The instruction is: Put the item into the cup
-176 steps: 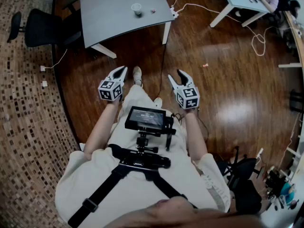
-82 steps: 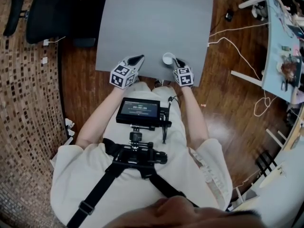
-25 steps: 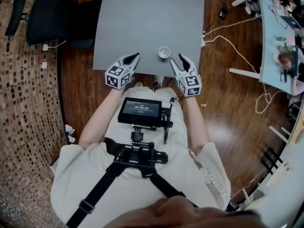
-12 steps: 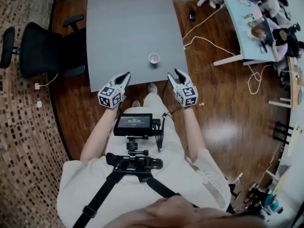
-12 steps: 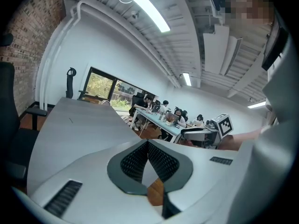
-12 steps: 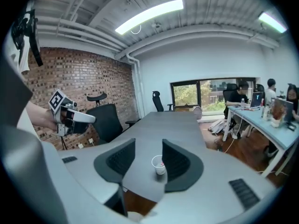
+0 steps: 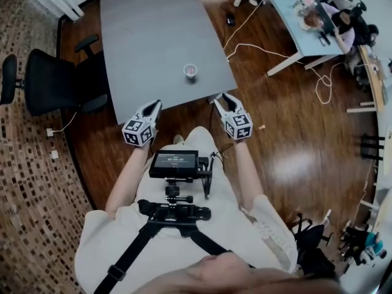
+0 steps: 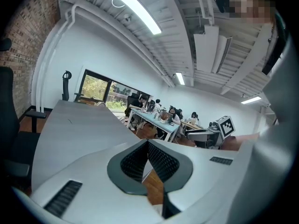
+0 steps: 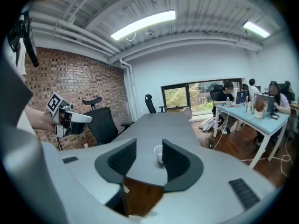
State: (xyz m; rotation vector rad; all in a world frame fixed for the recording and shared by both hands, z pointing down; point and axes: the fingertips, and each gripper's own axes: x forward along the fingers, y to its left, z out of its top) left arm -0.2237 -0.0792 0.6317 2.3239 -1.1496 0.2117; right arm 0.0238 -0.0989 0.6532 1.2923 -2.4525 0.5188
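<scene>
2 things have changed: the left hand-held gripper (image 7: 154, 106) and the right hand-held gripper (image 7: 223, 99) have drawn back off the grey surface (image 7: 153, 35) over the wooden floor (image 7: 294, 121), and the cup (image 7: 190, 71) now stands well apart from both. A pinkish item (image 7: 191, 70) shows inside it, so the task looks done. The left jaws are together on nothing; the right jaws are apart and closing, nothing between them

- A long grey counter (image 7: 153, 35) stands on a glossy wooden floor (image 7: 294, 133).
- A black office chair (image 7: 46, 81) sits at its left side, near mosaic-patterned flooring (image 7: 30, 195).
- A pale blue desk (image 7: 294, 17) stands well apart.
- A brick wall (image 9: 60, 78), a window (image 9: 187, 96) and a ceiling strip light (image 9: 142, 24) enclose the room.
</scene>
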